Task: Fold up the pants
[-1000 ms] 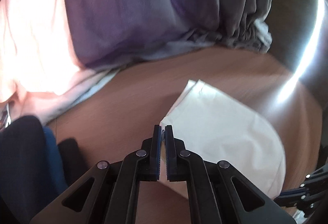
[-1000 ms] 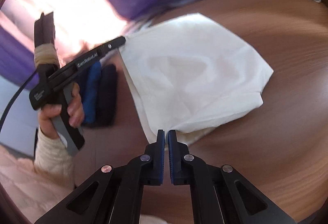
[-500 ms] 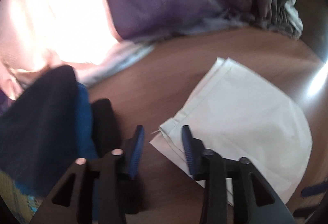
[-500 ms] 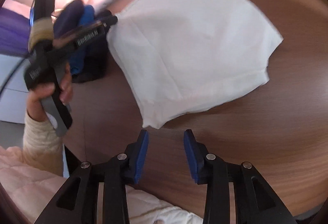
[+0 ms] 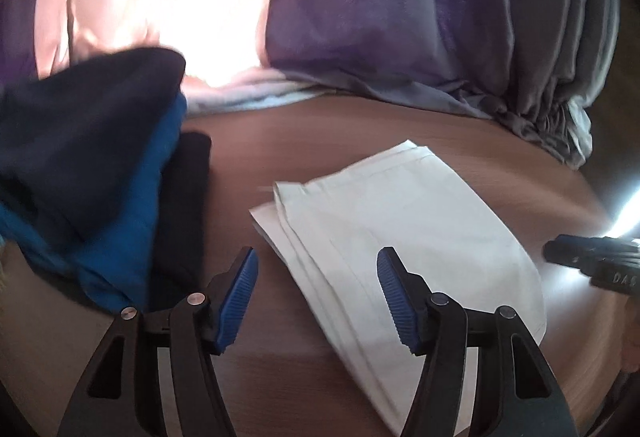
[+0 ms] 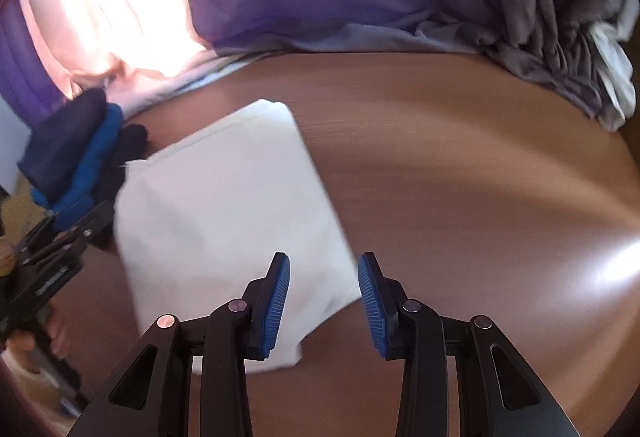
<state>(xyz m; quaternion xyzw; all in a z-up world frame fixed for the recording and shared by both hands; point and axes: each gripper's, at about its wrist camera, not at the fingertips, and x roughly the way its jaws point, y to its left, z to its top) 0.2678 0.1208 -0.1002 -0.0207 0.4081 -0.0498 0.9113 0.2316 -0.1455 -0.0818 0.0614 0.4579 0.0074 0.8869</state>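
1. The white pants [image 5: 404, 237] lie folded into a compact stack flat on the brown wooden table [image 6: 460, 165], roughly in the middle of it. To my eye the fold looks about finished.

2. The left gripper [image 5: 318, 297] hangs just above the near edge of the pants. Its blue pads are spread and still opening, and nothing is pinched; the layered edge only shows through the gap.

3. The right gripper [image 6: 323, 301] sits over the opposite near corner of the pants, its pads apart and not pressing the cloth, so it holds nothing.

4. Handling, as I judge it: thin, light, limp cloth with no stiffness of its own. It should slide easily on the smooth table, and the layers can slip apart if only the top one is caught.

5. Where to take hold: the left edge of the pants, where several layers show stepped one over another. Pinch through all of them there, or at two corners of one edge, so the stack lifts together.

6. Containers: I see none. Just left of the pants sits a pile of dark and blue garments [image 5: 100, 197], close but apparently not touching.

7. Beyond the pants, purple and grey curtains [image 5: 400, 17] drape onto the far edge of the table.
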